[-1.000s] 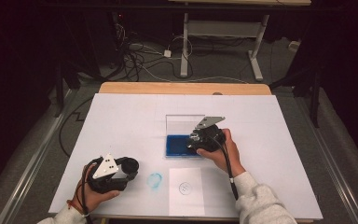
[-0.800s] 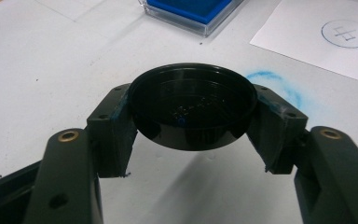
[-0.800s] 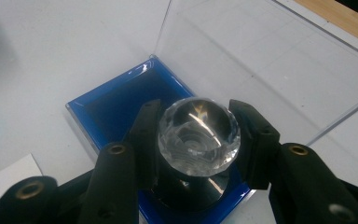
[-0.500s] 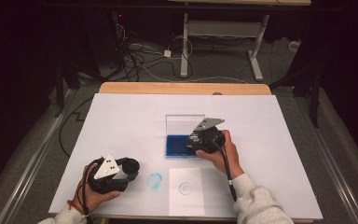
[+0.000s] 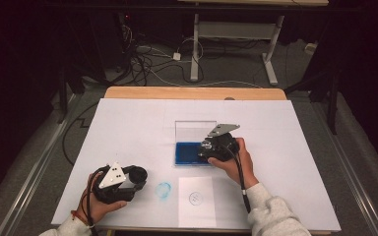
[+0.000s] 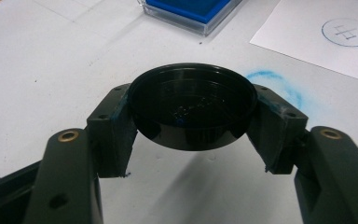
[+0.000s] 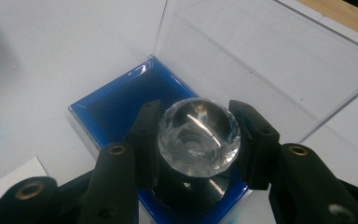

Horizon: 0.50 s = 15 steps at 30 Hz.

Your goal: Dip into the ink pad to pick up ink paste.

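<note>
Two grips: left gripper (image 6: 193,135) clamps black cap (image 6: 193,105); right gripper (image 7: 196,140) clamps crystal-topped stamp (image 7: 198,135) over blue pad (image 7: 116,105).

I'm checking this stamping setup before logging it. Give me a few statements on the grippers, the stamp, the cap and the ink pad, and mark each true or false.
1. The right gripper holds a stamp with a faceted clear knob. True.
2. The stamp is over the paper sheet. False: it is over the blue ink pad.
3. The left gripper holds a round black cap. True.
4. The ink pad's clear lid is closed. False: it stands open.
</note>
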{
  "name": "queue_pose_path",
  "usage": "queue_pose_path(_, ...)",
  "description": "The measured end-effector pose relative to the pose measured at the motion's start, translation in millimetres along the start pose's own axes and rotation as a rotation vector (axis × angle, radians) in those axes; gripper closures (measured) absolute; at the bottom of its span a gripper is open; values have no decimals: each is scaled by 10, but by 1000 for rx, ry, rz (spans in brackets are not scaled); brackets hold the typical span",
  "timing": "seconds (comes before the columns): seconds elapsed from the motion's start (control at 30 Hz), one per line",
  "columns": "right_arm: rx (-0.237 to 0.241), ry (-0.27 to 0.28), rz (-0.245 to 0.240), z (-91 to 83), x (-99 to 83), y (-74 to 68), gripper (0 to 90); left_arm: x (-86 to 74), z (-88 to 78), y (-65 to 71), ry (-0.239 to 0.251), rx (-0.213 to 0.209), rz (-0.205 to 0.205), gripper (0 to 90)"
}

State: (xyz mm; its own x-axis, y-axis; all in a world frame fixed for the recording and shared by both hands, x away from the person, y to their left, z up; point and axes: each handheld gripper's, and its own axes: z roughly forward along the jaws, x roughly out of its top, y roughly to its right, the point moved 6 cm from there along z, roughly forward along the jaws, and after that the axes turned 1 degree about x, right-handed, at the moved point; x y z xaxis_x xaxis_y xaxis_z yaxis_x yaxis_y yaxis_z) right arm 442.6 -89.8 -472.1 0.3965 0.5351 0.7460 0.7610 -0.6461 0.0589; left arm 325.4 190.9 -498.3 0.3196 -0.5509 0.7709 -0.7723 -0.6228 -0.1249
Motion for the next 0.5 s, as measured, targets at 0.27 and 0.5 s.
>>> queue_pose_path(0.27,-17,10,-12,13,-17,-27,575,5,12,22,-5,-6,6,368)
queue_pose_path(0.5,-12,10,-9,9,-25,-22,574,-1,9,23,-7,-7,6,368)
